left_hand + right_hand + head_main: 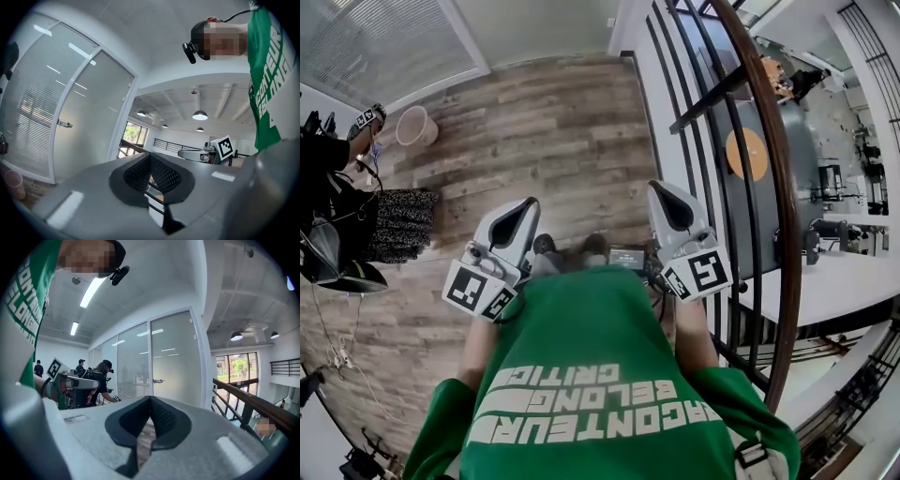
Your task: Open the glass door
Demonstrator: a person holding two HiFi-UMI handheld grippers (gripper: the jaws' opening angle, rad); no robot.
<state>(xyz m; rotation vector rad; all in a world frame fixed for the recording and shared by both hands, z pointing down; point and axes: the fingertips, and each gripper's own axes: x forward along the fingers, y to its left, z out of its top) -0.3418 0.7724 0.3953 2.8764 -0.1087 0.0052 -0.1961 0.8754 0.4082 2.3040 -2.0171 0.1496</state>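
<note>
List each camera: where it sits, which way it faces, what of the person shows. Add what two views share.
Head view: on the person's head, facing steeply down at the floor; shows the shirt, left gripper and right gripper.
Left gripper view: on the left gripper, facing along its shut fingers toward the door; shirt at right.
Right gripper view: on the right gripper, facing along its shut fingers toward the door, railing at right; shirt at left.
Shared: both gripper views show the door's handle.
</note>
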